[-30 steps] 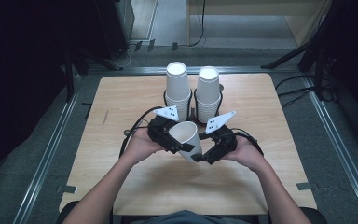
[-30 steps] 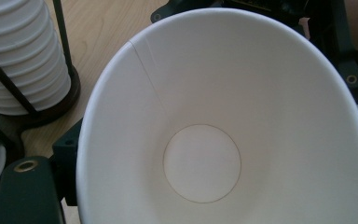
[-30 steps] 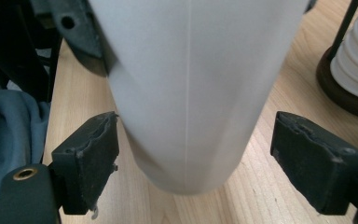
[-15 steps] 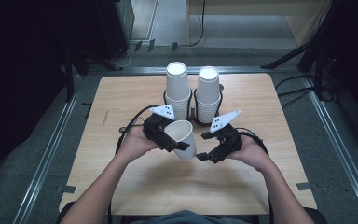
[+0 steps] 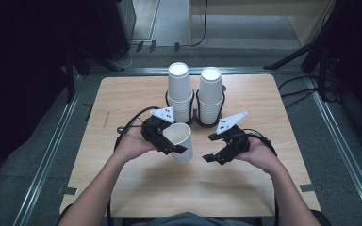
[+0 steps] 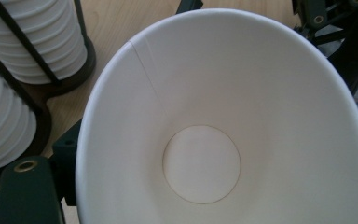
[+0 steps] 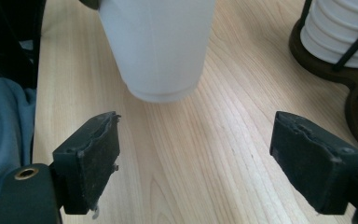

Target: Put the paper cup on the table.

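Observation:
A white paper cup [image 5: 185,151] hangs tilted above the table's middle, and my left gripper [image 5: 174,141] is shut on its rim. In the left gripper view the cup's open mouth [image 6: 223,116] faces the camera, with one black finger [image 6: 25,196] beside the rim at the lower left. My right gripper [image 5: 210,148] stands open just right of the cup, apart from it. In the right gripper view its jaws [image 7: 200,158] are spread wide over bare wood, with the cup's bottom [image 7: 158,46] ahead of them.
Two tall stacks of white cups [image 5: 179,92] [image 5: 210,94] stand in black wire holders [image 5: 202,123] just behind both grippers, at the back middle of the wooden table [image 5: 122,94]. A cable loops left of the left hand. Dark floor surrounds the table.
My right gripper, which was at the cup's lower side, has drawn back to the right and away from it. The cup stays in the left gripper, shifted slightly left.

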### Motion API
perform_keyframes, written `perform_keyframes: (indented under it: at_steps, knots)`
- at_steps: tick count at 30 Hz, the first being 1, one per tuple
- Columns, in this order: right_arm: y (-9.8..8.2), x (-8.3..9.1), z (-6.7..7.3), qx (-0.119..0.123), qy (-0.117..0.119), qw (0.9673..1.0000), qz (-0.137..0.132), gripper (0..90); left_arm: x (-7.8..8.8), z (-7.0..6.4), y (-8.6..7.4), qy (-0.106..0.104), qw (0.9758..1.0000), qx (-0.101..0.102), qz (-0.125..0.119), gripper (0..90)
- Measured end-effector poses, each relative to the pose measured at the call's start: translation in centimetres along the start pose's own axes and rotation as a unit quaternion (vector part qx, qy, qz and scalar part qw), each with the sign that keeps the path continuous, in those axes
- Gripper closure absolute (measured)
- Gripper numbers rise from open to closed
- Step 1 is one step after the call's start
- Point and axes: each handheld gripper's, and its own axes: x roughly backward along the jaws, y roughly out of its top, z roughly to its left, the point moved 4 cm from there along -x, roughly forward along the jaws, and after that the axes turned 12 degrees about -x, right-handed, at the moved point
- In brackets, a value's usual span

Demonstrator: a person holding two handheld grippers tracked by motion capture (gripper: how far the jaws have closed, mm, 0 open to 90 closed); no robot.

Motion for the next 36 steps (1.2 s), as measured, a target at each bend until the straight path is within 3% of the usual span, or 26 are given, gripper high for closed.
perform_keyframes:
  at_steps: [8,20,26,36]
  knots:
    - [-0.3,0.1,-0.3,-0.004,-0.010,0.9999,0.003,16.0,0.2,0.3,-0.8,0.001,0.9999,-0.003,0.014,13.4]
    - [-0.6,0.7,-0.9,-0.012,-0.024,0.9996,-0.002,16.1,1.5,1.8,-2.6,0.013,0.9994,0.026,0.018,13.2]
    - [-0.7,0.9,-1.2,-0.011,-0.027,0.9996,-0.005,16.1,2.0,2.3,-3.2,0.023,0.9991,0.030,0.022,13.1]
    - [-0.8,1.0,-1.4,-0.006,-0.035,0.9993,-0.005,16.6,2.8,3.5,-4.5,0.044,0.9968,0.059,0.031,12.2]
